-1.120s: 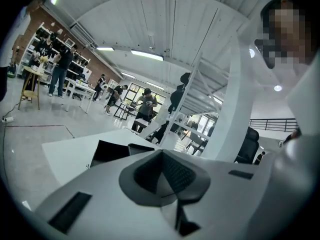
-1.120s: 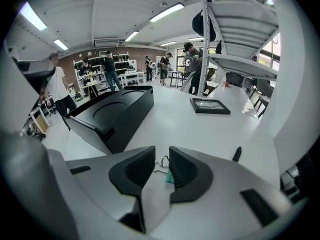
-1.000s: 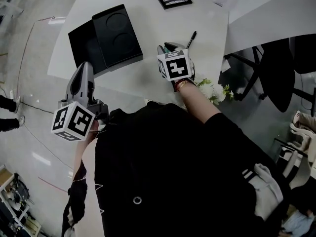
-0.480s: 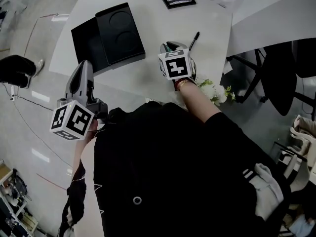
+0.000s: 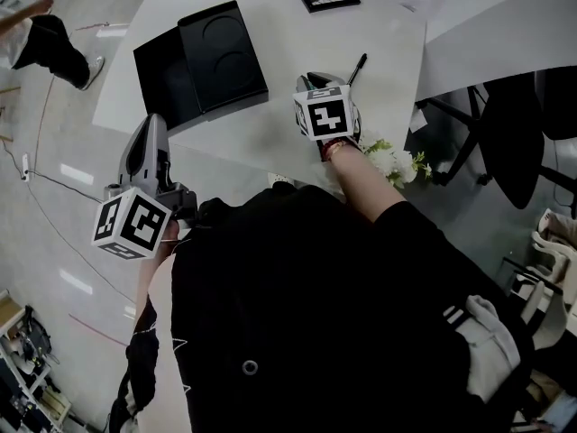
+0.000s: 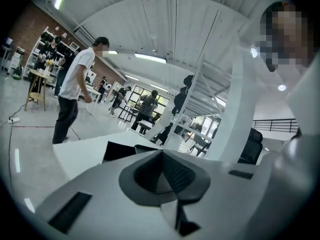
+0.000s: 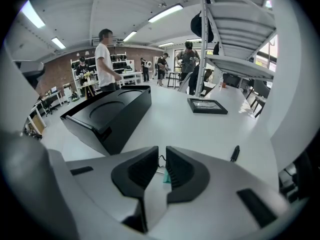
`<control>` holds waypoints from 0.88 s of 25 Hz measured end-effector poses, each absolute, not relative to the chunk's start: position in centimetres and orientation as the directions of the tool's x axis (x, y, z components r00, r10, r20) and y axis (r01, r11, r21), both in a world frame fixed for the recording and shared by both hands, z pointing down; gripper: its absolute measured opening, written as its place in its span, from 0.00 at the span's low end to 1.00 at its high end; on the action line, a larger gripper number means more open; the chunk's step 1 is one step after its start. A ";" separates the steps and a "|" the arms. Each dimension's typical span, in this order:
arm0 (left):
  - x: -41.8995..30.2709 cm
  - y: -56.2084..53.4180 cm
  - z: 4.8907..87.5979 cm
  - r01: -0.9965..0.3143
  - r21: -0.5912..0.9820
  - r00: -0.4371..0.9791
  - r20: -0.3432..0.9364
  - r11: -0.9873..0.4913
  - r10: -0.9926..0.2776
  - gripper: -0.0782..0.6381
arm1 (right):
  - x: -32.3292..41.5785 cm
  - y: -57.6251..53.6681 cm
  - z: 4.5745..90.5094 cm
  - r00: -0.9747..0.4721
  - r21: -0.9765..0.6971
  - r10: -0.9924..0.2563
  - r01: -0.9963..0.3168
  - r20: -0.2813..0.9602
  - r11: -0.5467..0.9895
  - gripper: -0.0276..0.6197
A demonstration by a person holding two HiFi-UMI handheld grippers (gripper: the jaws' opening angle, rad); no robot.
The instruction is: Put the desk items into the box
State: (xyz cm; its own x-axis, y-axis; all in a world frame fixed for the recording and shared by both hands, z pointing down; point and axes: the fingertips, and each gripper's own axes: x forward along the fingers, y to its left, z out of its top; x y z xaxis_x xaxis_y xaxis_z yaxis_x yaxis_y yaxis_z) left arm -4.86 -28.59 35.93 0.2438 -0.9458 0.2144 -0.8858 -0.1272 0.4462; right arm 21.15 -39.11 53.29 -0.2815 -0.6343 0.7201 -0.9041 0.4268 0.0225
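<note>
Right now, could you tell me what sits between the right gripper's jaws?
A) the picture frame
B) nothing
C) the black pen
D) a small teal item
D: the right gripper has just been closing its jaws, and its own view shows the small teal item in the narrow gap between them; the pen lies apart on the table.

No legible text, labels or numbers
</note>
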 end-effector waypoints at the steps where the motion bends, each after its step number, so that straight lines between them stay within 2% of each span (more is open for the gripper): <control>1: -5.0 -28.5 35.9 -0.886 0.448 0.241 0.213 -0.125 -0.947 0.12 | 21.2 -39.1 53.2 -0.281 0.019 -0.634 -0.906 0.720 0.423 0.12; 22: -5.7 -27.5 35.0 -0.874 0.465 0.249 0.177 -0.142 -0.952 0.12 | 21.3 -38.5 51.8 -0.281 -0.027 -0.666 -0.931 0.691 0.365 0.06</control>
State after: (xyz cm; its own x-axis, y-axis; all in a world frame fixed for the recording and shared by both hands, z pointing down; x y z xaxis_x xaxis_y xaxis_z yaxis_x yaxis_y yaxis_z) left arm -5.69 -27.49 34.98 0.2491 -0.9521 0.1775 -0.8737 -0.1418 0.4654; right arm 21.30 -38.48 51.78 -0.2813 -0.6662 0.6907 -0.9306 0.3651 -0.0269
